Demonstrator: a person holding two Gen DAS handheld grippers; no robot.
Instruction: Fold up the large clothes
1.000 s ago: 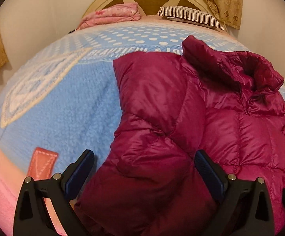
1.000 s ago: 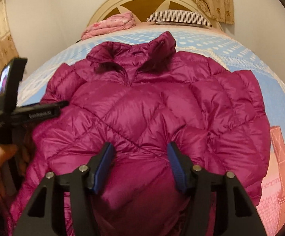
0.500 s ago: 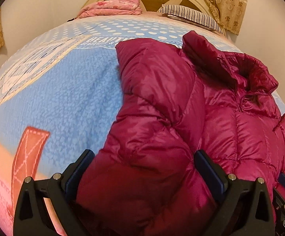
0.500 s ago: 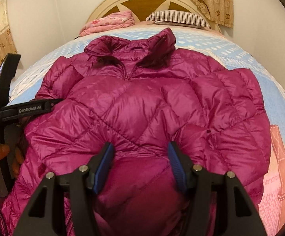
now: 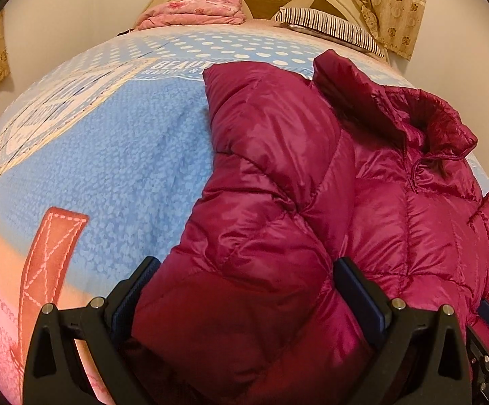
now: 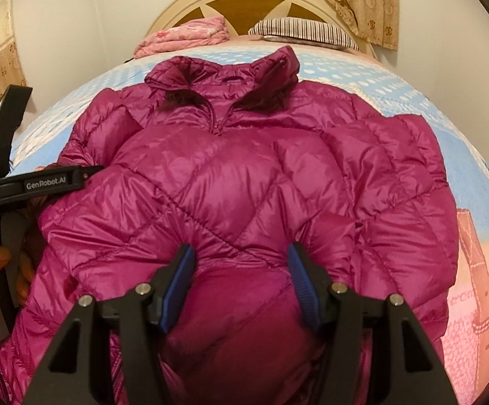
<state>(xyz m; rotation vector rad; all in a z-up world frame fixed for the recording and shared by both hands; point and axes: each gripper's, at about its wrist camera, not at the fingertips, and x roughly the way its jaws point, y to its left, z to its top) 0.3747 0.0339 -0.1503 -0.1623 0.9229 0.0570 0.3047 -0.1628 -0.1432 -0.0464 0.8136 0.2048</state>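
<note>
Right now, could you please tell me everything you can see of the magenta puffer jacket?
The magenta puffer jacket is shiny, quilted and puffy, with a stand-up collar and a front zip. It lies front up on the blue blanket, collar toward the headboard, both sleeves folded inward. The left gripper and right gripper each have hem-side fabric bulging between their jaws.

Jacket hem cut off below; blanket lettering partly covered.

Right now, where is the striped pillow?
The striped pillow lies at the bed's far end against the cream headboard, right of the folded pink blanket, beyond the magenta puffer jacket.
</note>
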